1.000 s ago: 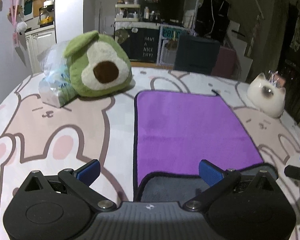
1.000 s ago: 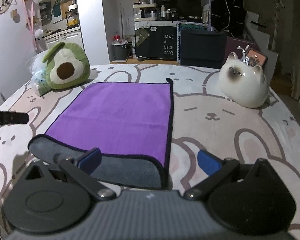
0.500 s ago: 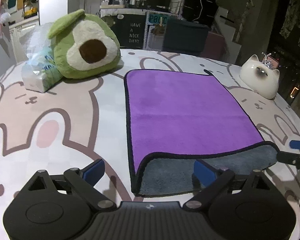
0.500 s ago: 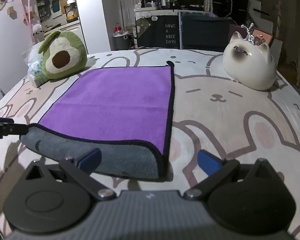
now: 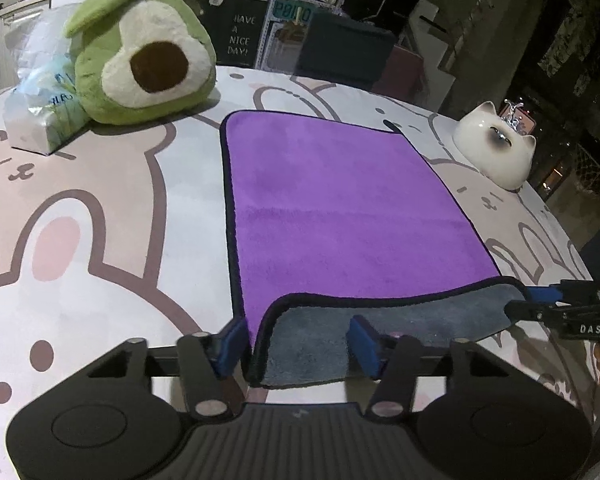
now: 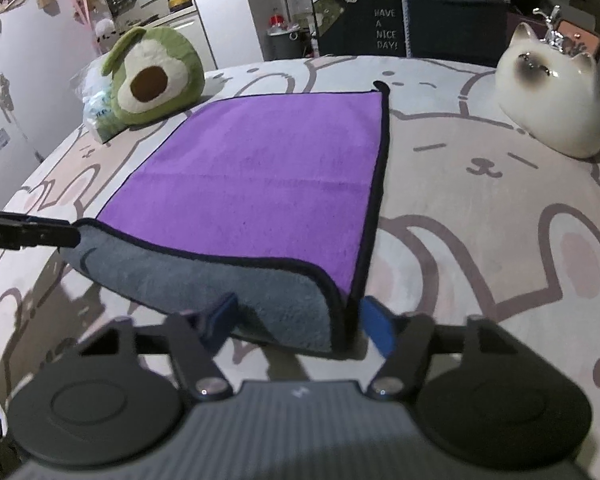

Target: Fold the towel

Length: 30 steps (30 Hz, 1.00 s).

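A purple towel [image 5: 332, 204] with a grey underside and black hem lies flat on the bunny-print table cover; it also shows in the right wrist view [image 6: 260, 176]. Its near edge is folded up, grey side showing. My left gripper [image 5: 300, 340] is open, its blue pads on either side of the near-left corner of the grey flap. My right gripper [image 6: 300, 324] is open around the near-right corner. Each gripper's fingers show in the other view, at the flap's far end [image 5: 548, 304] [image 6: 32, 232].
A green avocado plush [image 5: 140, 56] and a plastic-wrapped pack [image 5: 40, 104] sit at the back left. A white cat-shaped ceramic [image 5: 496, 148] stands at the back right, also seen in the right wrist view [image 6: 552, 96]. Dark shelves and furniture lie beyond the table.
Both grippers have moved forward onto the near corners of the folded-up grey edge, and their jaws have narrowed around them. The towel's grey flap is lifted a little higher.
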Available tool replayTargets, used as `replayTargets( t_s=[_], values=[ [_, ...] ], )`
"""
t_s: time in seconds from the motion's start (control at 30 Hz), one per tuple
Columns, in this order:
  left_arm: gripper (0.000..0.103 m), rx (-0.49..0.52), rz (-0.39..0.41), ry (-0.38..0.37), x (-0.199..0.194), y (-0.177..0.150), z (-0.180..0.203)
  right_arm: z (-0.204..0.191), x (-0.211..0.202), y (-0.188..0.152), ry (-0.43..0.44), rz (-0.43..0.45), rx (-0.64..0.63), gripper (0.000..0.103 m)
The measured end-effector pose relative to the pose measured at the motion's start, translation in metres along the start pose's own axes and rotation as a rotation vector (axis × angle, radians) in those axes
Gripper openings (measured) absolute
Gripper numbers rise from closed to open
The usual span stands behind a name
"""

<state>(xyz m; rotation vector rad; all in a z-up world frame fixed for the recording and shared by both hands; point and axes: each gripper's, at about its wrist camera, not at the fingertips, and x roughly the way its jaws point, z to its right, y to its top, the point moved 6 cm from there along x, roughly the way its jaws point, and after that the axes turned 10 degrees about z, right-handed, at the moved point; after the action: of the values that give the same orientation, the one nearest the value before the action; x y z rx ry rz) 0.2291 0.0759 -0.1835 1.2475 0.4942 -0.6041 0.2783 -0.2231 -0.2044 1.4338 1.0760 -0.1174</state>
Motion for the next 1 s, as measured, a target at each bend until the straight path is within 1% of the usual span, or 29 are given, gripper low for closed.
replayTargets(
  t_s=[0.03,0.1,0.17,0.2,0.27,0.3,0.37,0.43,0.47,0.5,0.57,0.67,0.8,0.9,1.0],
  values=[
    [0.052,0.000,-0.007,-0.004,0.001,0.000,0.000,0.000,-0.001,-0.001,0.006,-0.005,0.004,0.055],
    [0.047,-0.001,-0.029,-0.006,0.003,-0.002,-0.002,0.003,-0.003,-0.002,0.013,-0.011,0.011,0.044],
    [0.038,0.008,-0.066,0.004,0.005,-0.005,-0.004,0.004,-0.003,-0.002,0.025,-0.016,0.014,0.037],
    [0.036,0.010,-0.079,0.004,0.006,-0.007,-0.004,0.004,-0.004,-0.002,0.031,-0.019,0.013,0.033],
    [0.029,0.005,-0.093,0.005,0.007,-0.009,-0.006,0.004,-0.006,-0.003,0.041,-0.026,0.015,0.028],
    [0.027,0.004,-0.096,0.007,0.007,-0.009,-0.007,0.005,-0.007,-0.003,0.043,-0.031,0.016,0.026],
    [0.020,0.000,-0.101,0.014,0.006,-0.009,-0.010,0.006,-0.008,-0.004,0.048,-0.039,0.017,0.024],
    [0.015,-0.004,-0.104,0.021,0.007,-0.009,-0.012,0.007,-0.009,-0.004,0.047,-0.049,0.018,0.022],
    [0.012,0.000,-0.107,0.024,0.007,-0.009,-0.012,0.008,-0.009,-0.005,0.045,-0.053,0.016,0.019],
    [0.010,0.007,-0.106,0.028,0.007,-0.009,-0.012,0.008,-0.009,-0.005,0.041,-0.055,0.011,0.012],
    [0.005,0.021,-0.110,0.027,0.007,-0.008,-0.010,0.006,-0.010,-0.005,0.038,-0.051,0.003,0.007],
    [0.005,0.049,-0.113,0.032,0.007,-0.008,-0.007,0.003,-0.011,-0.004,0.039,-0.050,-0.011,0.005],
    [0.005,0.043,-0.115,0.034,0.006,-0.007,-0.008,0.002,-0.011,-0.005,0.041,-0.059,-0.017,0.005],
    [0.004,0.051,-0.104,0.037,0.005,-0.004,-0.007,0.001,-0.012,-0.005,0.041,-0.058,-0.020,0.005],
    [0.004,0.054,-0.072,0.036,0.001,0.005,-0.006,0.002,-0.014,-0.001,0.041,-0.041,-0.016,0.005]
  ],
)
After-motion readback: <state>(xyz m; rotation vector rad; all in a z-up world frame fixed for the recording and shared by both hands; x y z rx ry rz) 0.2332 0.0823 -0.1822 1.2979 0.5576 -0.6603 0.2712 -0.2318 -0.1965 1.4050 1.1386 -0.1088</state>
